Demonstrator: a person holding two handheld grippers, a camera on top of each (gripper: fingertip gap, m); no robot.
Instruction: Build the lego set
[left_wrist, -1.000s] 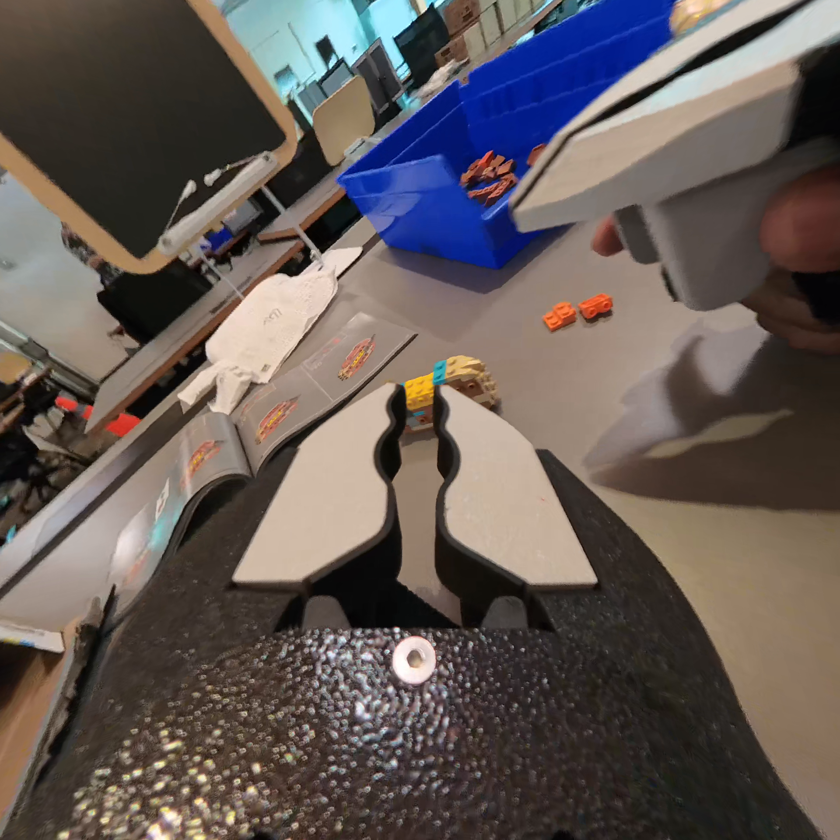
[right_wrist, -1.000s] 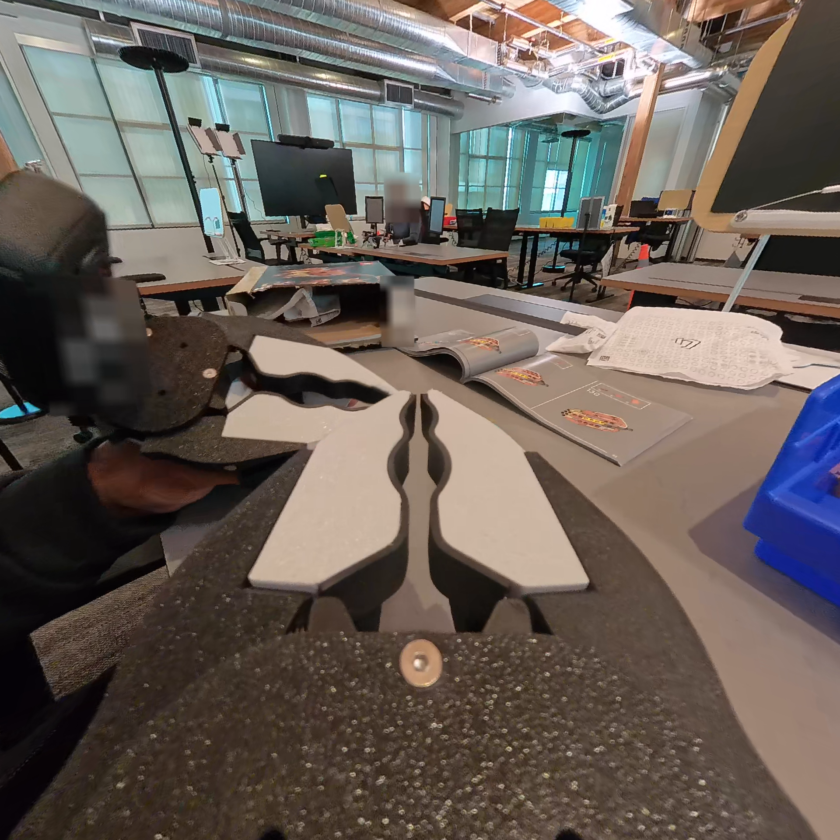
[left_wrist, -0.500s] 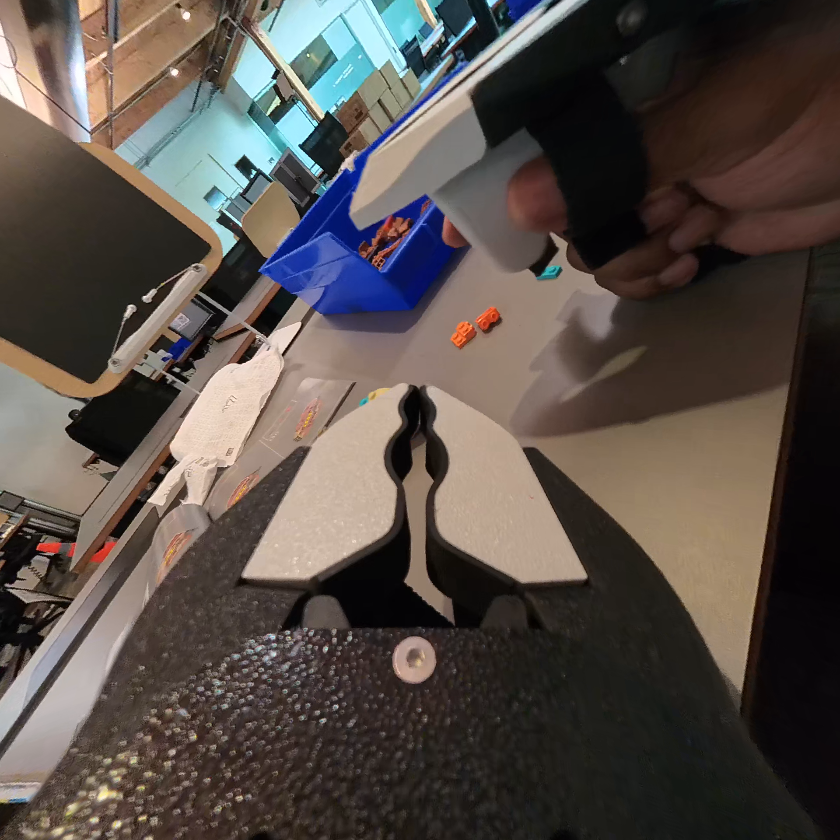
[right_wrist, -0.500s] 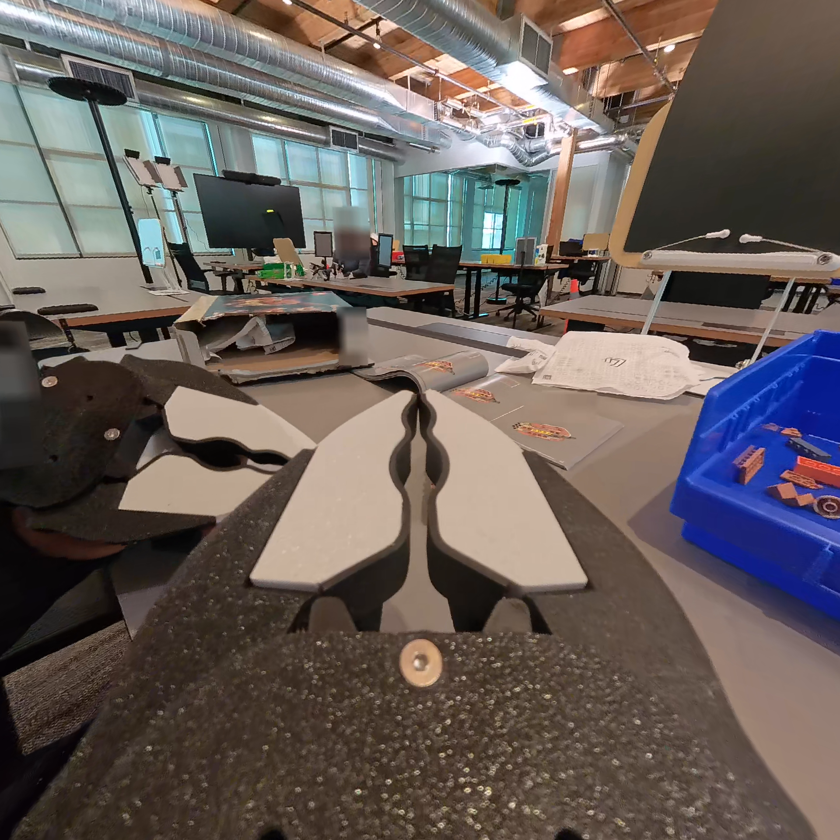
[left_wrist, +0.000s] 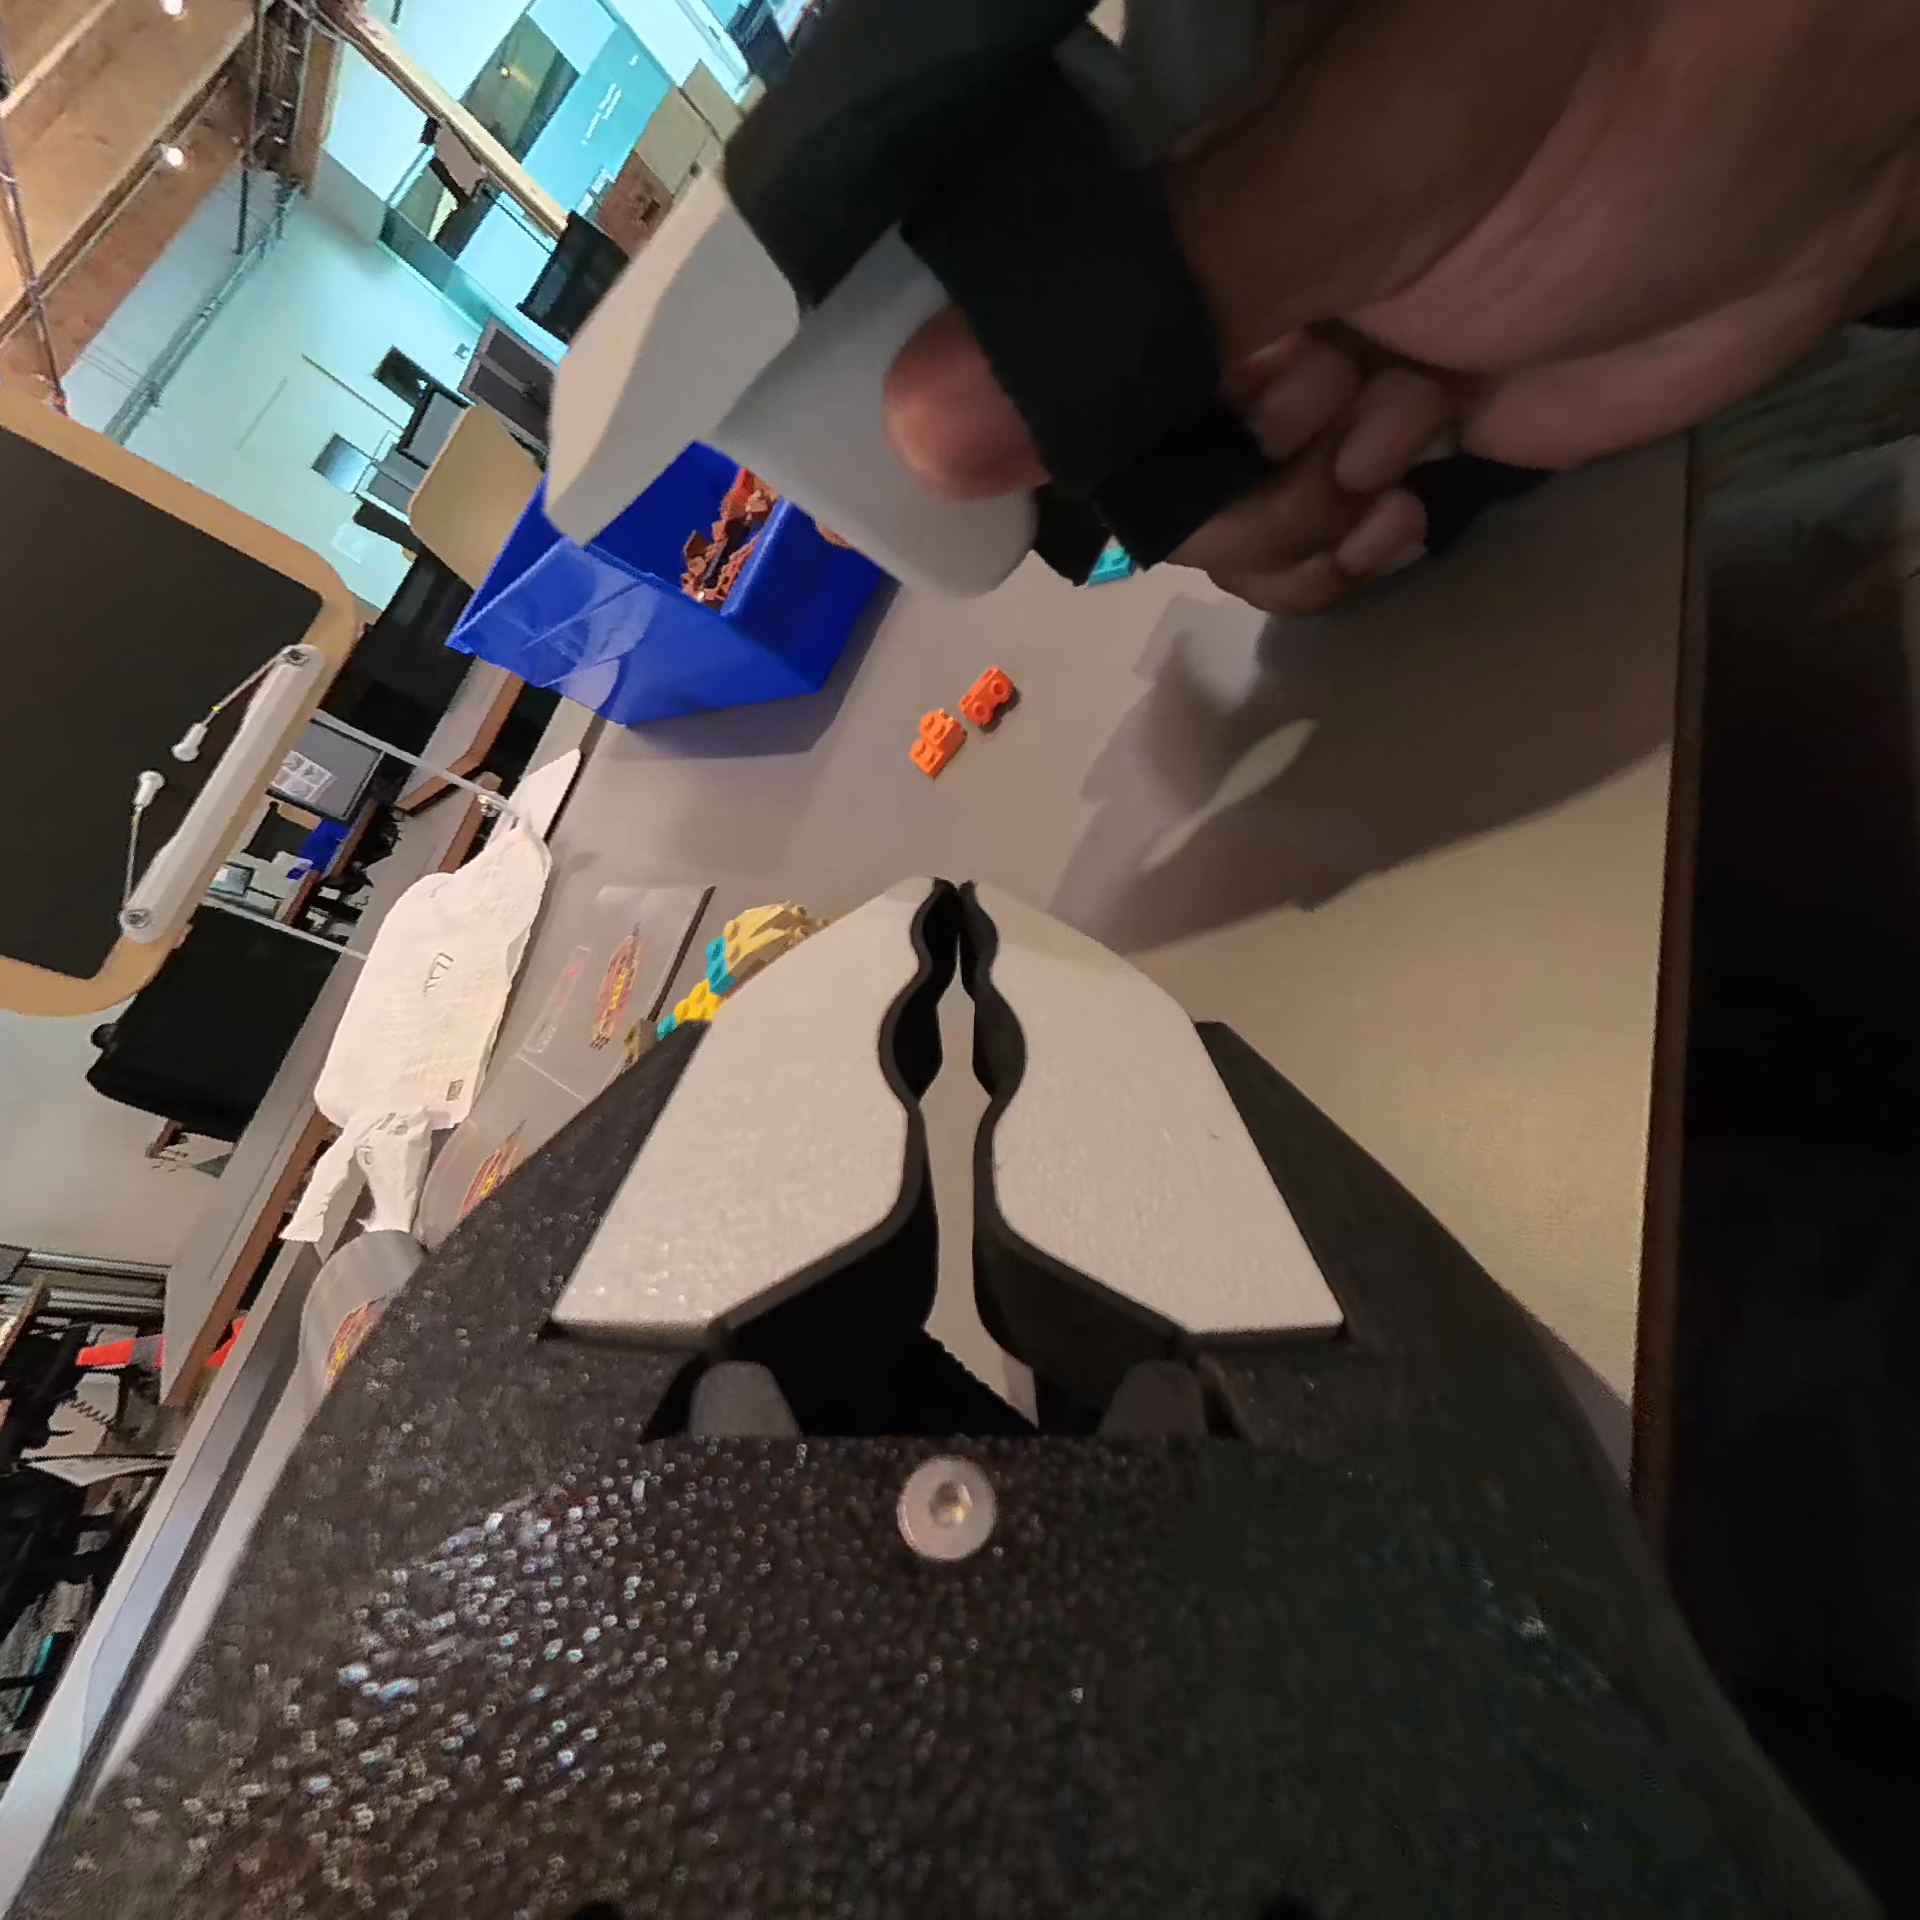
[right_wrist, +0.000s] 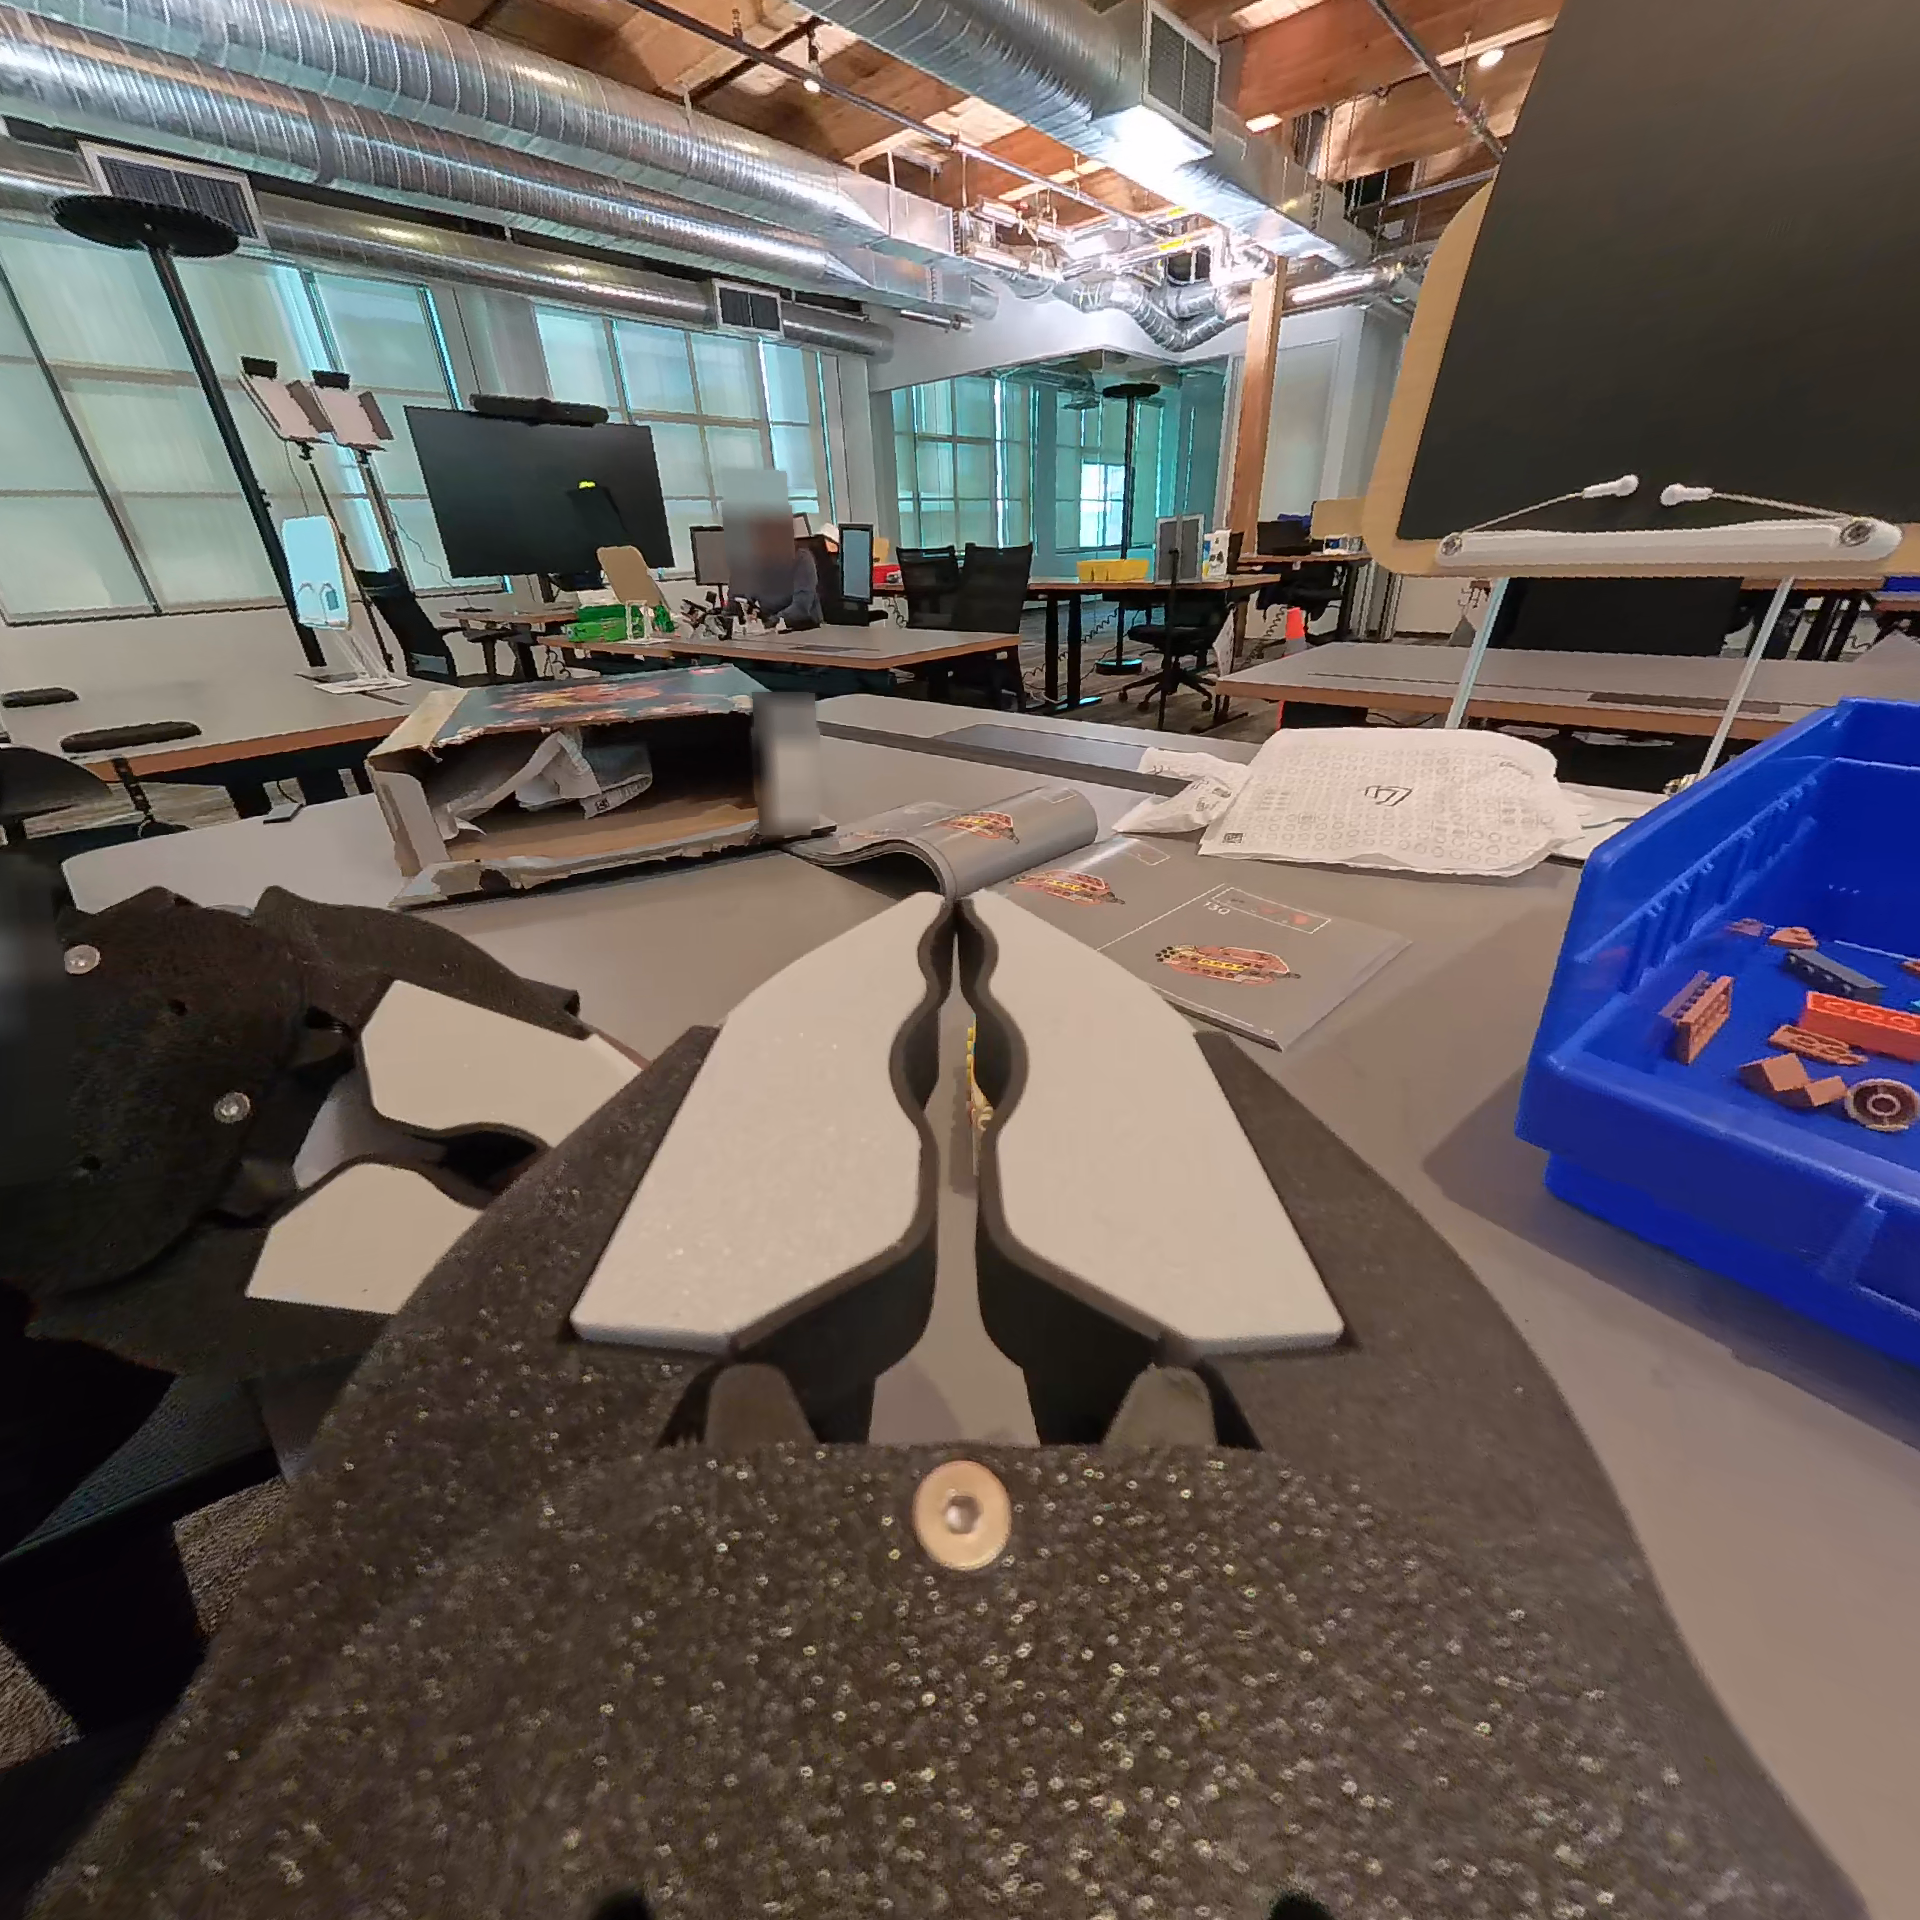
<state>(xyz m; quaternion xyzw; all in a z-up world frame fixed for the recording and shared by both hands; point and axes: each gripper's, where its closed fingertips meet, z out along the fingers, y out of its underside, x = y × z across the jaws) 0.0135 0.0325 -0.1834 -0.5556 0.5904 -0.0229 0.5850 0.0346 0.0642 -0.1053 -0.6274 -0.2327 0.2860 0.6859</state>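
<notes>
A small tan, yellow and cyan lego assembly (left_wrist: 750, 951) sits on the grey table (left_wrist: 1382, 1060), just left of my left gripper's fingertips. My left gripper (left_wrist: 951, 896) is shut and empty, tilted over the table. Two orange bricks (left_wrist: 963, 717) lie farther out. My right gripper (right_wrist: 954, 912) is shut and empty; a bit of yellow lego (right_wrist: 974, 1081) shows through the gap below its fingers. In the left wrist view the right gripper (left_wrist: 727, 416) hangs above in a person's hand. In the right wrist view the left gripper (right_wrist: 416, 1143) sits low at the left.
A blue bin (right_wrist: 1662, 1153) with several brown and orange bricks stands at the right; it also shows in the left wrist view (left_wrist: 623, 644). An open instruction booklet (right_wrist: 1226, 935), a torn cardboard box (right_wrist: 582, 800) and a white paper bag (right_wrist: 1392, 821) lie beyond. A cyan brick (left_wrist: 1114, 566) lies near the hand. Tip to tip, the grippers are about 8 cm apart.
My left gripper has closed and rolled over, and the assembly now sits to the left of its tips. My right gripper swung right and came closer; the blue bin came into its view.
</notes>
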